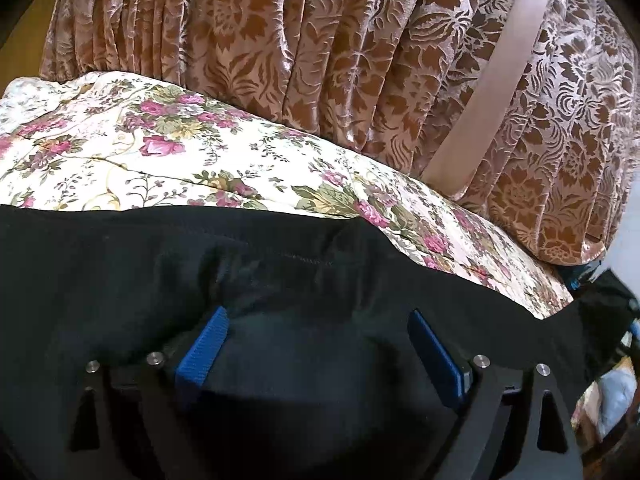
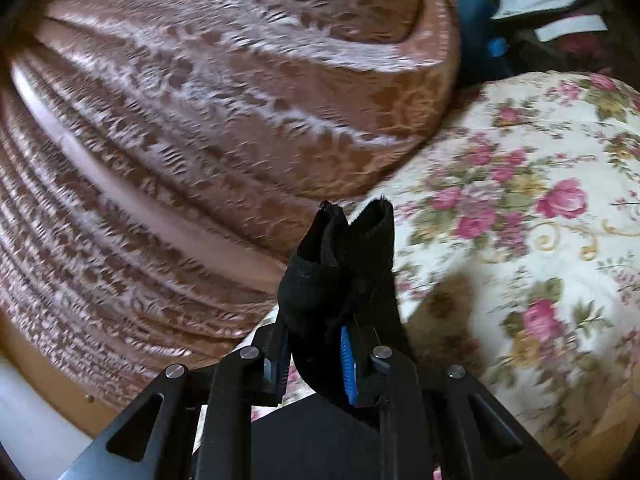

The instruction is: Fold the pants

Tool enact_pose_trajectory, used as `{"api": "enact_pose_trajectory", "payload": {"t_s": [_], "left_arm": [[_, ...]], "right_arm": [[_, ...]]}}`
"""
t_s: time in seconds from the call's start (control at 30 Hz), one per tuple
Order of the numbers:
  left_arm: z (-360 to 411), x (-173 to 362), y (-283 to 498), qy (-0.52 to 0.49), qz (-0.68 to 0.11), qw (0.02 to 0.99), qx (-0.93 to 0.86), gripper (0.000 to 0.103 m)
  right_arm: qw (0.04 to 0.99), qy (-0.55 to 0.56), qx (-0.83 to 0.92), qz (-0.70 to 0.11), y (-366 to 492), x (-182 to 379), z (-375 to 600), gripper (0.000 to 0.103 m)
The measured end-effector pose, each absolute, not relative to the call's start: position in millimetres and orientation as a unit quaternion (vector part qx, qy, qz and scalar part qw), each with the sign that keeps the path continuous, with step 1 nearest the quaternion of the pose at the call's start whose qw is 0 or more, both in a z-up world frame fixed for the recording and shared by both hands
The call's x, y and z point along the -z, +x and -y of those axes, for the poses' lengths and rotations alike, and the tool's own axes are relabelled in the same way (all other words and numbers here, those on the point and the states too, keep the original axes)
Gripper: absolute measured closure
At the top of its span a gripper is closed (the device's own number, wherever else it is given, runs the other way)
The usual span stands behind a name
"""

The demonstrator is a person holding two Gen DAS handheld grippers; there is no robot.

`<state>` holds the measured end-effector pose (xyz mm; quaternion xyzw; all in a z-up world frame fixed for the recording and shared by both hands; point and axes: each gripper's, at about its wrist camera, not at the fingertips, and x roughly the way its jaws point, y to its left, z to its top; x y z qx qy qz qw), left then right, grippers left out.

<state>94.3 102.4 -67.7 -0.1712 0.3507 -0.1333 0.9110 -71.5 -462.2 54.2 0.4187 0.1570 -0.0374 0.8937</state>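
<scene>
The fingers (image 1: 202,354) of the left gripper (image 1: 320,356) are standing wide apart, blue pads facing one another across a broad gap, and nothing is being pinched between them. The black pants (image 1: 280,272) are lying beneath and between those fingers, spreading across the lower half of the left wrist view over the floral bedspread (image 1: 160,148). Whether the pads are pressing down into the cloth or only hovering over it is not clear. Behind the bedspread, a brown patterned curtain (image 1: 320,40) is hanging in pleats.

Moving to the right gripper (image 2: 314,360), its fingers are sitting close together and are clamping a bunched end of the same pants, which is poking up past the tips as a small, rumpled tuft. The right wrist view is blurring, so the gripper is probably travelling. The bedspread is filling the right side of that view, with the curtain at the left.

The fabric is looking soft, limp and fairly light, like a knit or fleece; it is sagging and creasing wherever it is not supported, so it will likely be drooping and sliding out of shape when lifted from one point alone. It is not fragile, and the ribbed pads should be gripping it without slipping. The best holds are probably at the stitched edges — a seam line is showing near the middle of the left wrist view — with the left gripper taking a matching corner so the fold is carried evenly.
</scene>
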Motion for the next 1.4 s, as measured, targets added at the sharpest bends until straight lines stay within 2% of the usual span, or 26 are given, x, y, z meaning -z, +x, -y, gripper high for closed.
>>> {"api": "enact_pose_trajectory", "payload": {"t_s": [0.33,0.47,0.97,1.07,1.23,1.4], "left_arm": [[-106,69,91,-0.187,-0.342,0.909,0.144,0.010],[-107,69,92,-0.188,-0.342,0.909,0.144,0.010],[-107,69,92,-0.188,-0.343,0.909,0.143,0.010],[-107,69,92,-0.188,-0.343,0.909,0.143,0.010],[-108,68,92,-0.189,-0.343,0.909,0.143,0.010],[-107,65,92,-0.191,-0.349,0.907,0.138,0.010]], "right_arm": [[0.923,0.339,-0.087,-0.160,-55,-95,364,0.082],[0.933,0.288,-0.124,-0.179,-45,-95,318,0.082],[0.898,0.180,-0.213,-0.339,-5,-1,181,0.082],[0.892,0.160,-0.214,-0.364,2,18,167,0.078],[0.875,0.141,-0.245,-0.394,4,32,153,0.063],[0.863,0.156,-0.283,-0.389,-10,21,171,0.063]]}}
